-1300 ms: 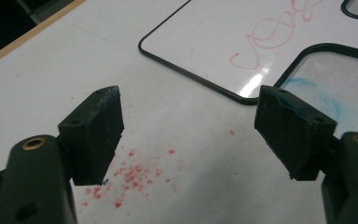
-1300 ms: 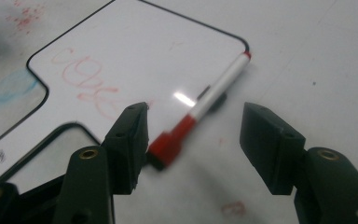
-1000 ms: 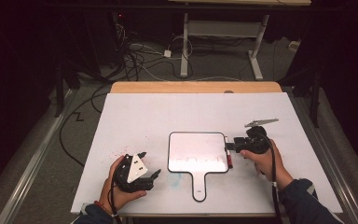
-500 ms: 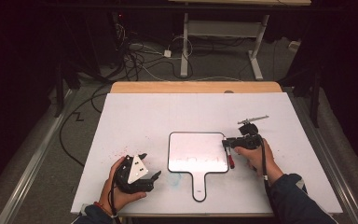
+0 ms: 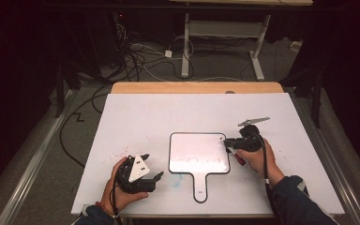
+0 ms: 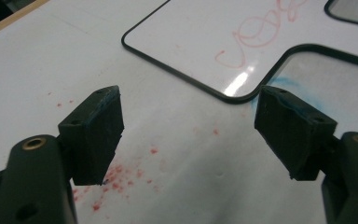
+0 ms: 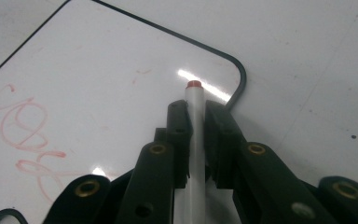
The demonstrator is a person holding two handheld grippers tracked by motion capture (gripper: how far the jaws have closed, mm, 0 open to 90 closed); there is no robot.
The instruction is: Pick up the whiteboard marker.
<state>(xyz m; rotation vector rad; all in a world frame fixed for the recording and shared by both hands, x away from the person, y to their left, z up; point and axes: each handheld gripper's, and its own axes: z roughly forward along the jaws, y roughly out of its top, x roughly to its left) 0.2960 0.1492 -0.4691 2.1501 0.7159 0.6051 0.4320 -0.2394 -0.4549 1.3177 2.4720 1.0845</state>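
Left gripper [image 6: 189,135] jaws wide apart, nothing between. Whiteboard [image 6: 205,42] corner ahead with red scribble [image 6: 256,37]. Red specks [image 6: 121,179] on table [image 6: 37,70].

Whiteboard [image 5: 199,152] glossy, smooth, glare on it, thin black rim. My marker [image 7: 194,140] smooth white plastic; my jaws matt black. Desk [image 5: 145,117] matt white, wood edge.

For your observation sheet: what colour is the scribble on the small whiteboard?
Red, on the whiteboard; the scribble shows best in the right gripper view.
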